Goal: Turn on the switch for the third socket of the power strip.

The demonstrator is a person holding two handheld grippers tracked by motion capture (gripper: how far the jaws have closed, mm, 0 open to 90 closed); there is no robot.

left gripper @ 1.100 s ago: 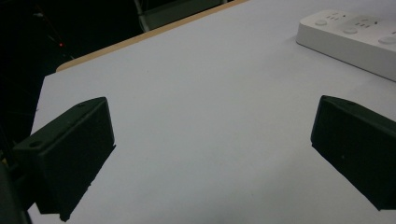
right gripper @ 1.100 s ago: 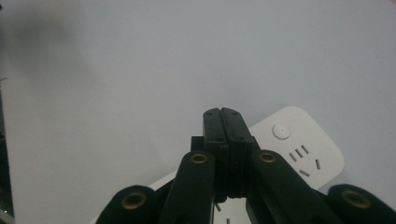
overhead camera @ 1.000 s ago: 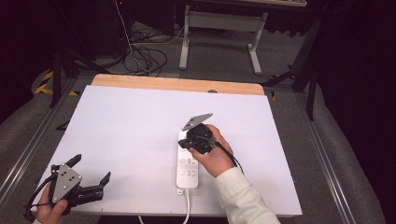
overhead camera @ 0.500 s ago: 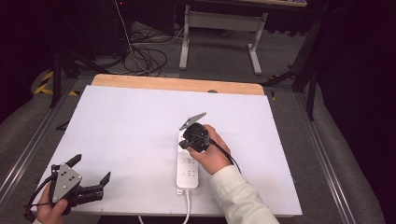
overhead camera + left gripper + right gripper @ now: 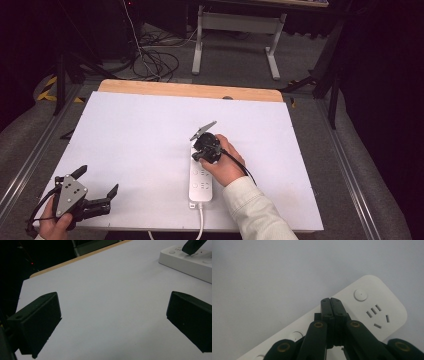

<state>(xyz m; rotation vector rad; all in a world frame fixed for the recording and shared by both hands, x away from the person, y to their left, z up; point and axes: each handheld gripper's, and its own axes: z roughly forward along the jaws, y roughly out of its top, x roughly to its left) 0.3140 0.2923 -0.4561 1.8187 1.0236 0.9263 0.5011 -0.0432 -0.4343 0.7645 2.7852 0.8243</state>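
A white power strip lies lengthwise on the white table, its cable running off the near edge. My right gripper points down over the strip's far end, held in a hand. In the right gripper view its jaws are shut, pressed together with nothing between them. The tips sit over the strip beside a round button and a socket; I cannot tell if they touch it. My left gripper rests at the near left corner, open wide and holding nothing. From there the strip lies far right.
The table has a wooden strip along its far edge and metal rails on both sides. Beyond it, cables lie on the floor near a desk frame. Bare white surface stretches left and right of the power strip.
The right gripper has come down a little toward the far end of the power strip. The left gripper has stayed where it was.
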